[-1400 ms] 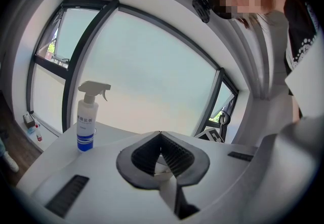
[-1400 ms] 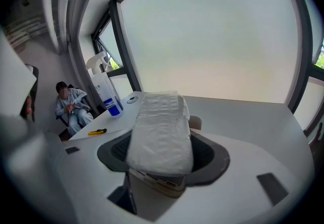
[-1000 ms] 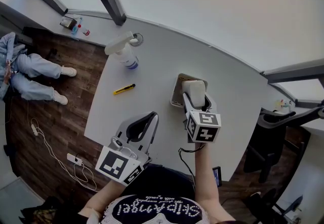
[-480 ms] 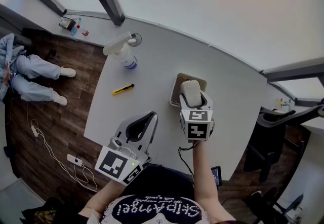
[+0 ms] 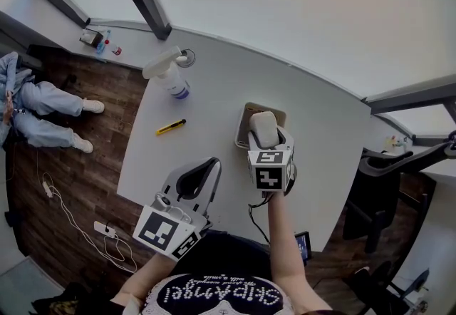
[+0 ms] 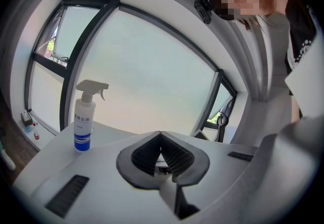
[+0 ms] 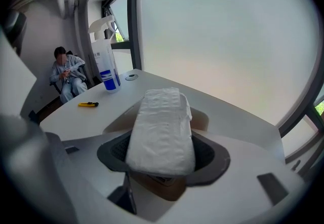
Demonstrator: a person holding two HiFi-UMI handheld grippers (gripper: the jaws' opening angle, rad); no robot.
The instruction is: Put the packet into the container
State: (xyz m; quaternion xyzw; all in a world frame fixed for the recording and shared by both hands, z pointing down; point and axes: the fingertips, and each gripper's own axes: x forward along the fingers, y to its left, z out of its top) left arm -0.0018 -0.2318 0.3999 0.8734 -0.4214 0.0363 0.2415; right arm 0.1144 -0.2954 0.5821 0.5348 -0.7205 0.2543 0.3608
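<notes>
Packet (image 7: 162, 116) is clamped in my right gripper (image 7: 162, 159): jaws stand wide, one pad against each long side. It's a white, soft, oblong pack running lengthwise out past the jaw tips, away from me.

Container (image 7: 201, 118): tan, open-topped, directly under and ahead of the right gripper's jaws. Its rim shows on both sides of the packet's far half. From the head view the packet (image 5: 262, 128) sits over the container's (image 5: 244, 125) opening, with the right gripper (image 5: 267, 141) angled down at it from the near edge. Can't tell whether the packet's far end touches the container's floor or walls.

Left gripper (image 6: 161, 139): jaws closed tip to tip, nothing between them, only a V-shaped gap further back between the ribbed pads. In the head view the left gripper (image 5: 214, 162) is well to the left of the right one, nearer my body, over the near edge of the table (image 5: 214, 93).

Other stuff:
- spray bottle (image 7: 105, 61), white with blue label, upright, ahead-left of the right gripper, well clear; also ahead-left of the left gripper (image 6: 83, 116)
- yellow utility knife (image 7: 88, 104) flat on the table, left of the right gripper, between it and the bottle
- seated person (image 7: 68, 78) beyond the table's left end
</notes>
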